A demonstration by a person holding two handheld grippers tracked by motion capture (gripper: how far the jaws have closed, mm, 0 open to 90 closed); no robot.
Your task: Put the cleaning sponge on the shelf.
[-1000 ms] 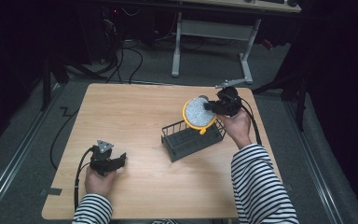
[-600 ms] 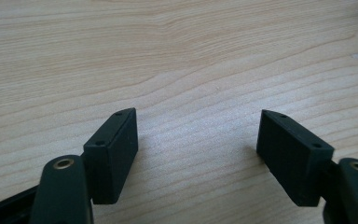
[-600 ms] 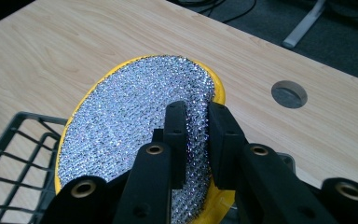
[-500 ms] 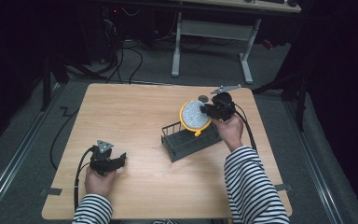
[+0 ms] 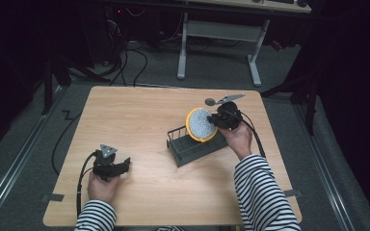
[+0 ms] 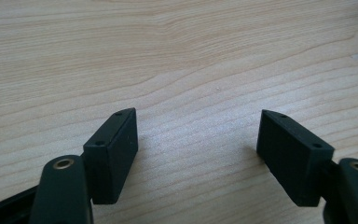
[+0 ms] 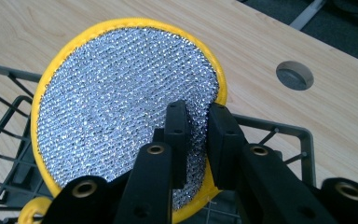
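A round pad [image 5: 200, 124] with a yellow rim and a silver mesh face [image 7: 116, 102] stands on edge, its lower part down among the wires of a black wire rack [image 5: 188, 148] at the table's right middle. My right gripper [image 5: 214, 120] is shut on the pad's right edge; in the right gripper view its jaws [image 7: 196, 112] pinch the rim and have just closed a little tighter. My left gripper [image 5: 124, 164] rests near the table's front left. In the left gripper view it is open [image 6: 198, 135], with bare wood between its fingers.
The rack's wires [image 7: 0, 93] run left and right under the pad. A round cable hole [image 5: 210, 102] in the wooden table [image 5: 135, 110] lies just behind the right gripper. Desk legs and cables stand on the floor beyond the far edge.
My right hand has come down and a little left with the pad, so the pad now sits lower in the rack. The left gripper has kept still.
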